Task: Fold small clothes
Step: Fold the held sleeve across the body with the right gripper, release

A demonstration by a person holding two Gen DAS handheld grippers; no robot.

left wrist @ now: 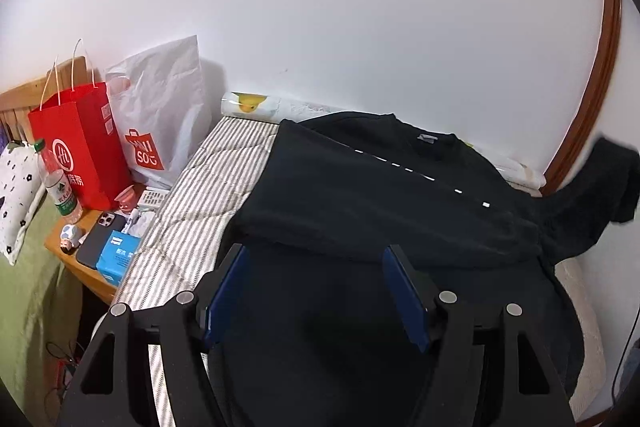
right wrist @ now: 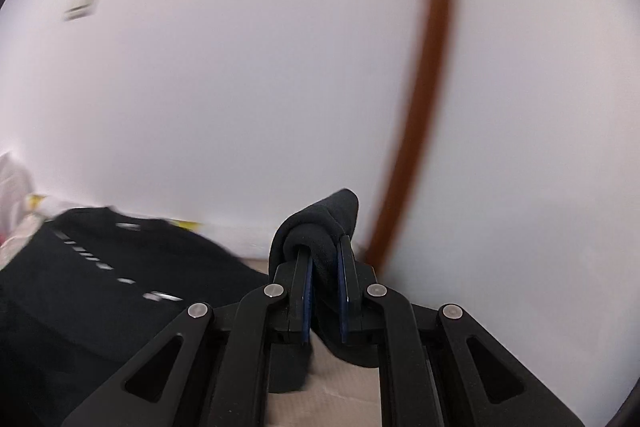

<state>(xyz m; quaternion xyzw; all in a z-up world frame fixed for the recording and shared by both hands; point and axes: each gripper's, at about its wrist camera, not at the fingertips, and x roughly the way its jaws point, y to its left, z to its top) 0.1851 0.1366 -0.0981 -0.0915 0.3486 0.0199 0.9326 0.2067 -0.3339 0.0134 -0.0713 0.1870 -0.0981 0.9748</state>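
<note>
The black shirt (left wrist: 360,187) lies spread on the striped bed (left wrist: 200,211), one sleeve (right wrist: 320,227) raised at the right. The right tool (right wrist: 324,247) is pinching that sleeve. The left tool (left wrist: 316,255), jaws spread and empty, hovers over the shirt's near edge.

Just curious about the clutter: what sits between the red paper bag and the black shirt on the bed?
In the left wrist view, a white Miniso bag and bare striped bedding separate the red bag from the black shirt.
</note>
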